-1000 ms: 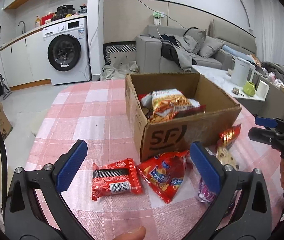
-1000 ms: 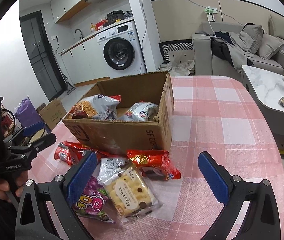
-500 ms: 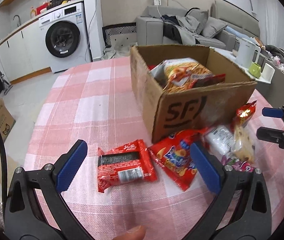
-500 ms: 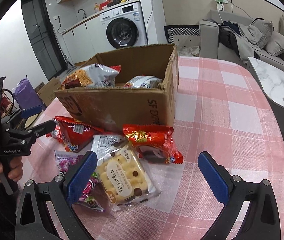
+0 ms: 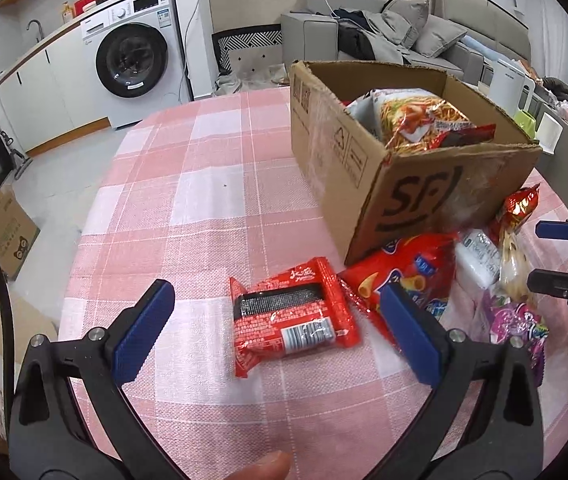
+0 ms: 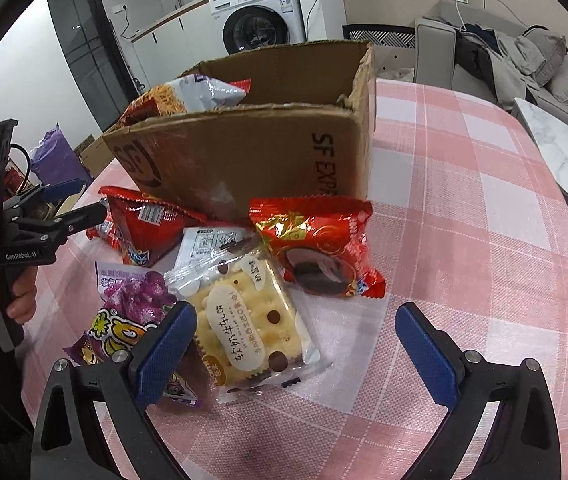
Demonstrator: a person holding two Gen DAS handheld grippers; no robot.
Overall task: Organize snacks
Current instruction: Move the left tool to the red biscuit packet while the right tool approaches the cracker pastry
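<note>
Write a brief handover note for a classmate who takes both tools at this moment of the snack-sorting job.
Left tool: open, empty, over the red packet.
Right tool: open, empty, over the cracker pack.
Done: noodle-snack bag sits in the cardboard box.
Left: red packet, red chip bag, cracker pack, red-gold packet, purple candy bag and a white pack lie on the table before the box.
</note>
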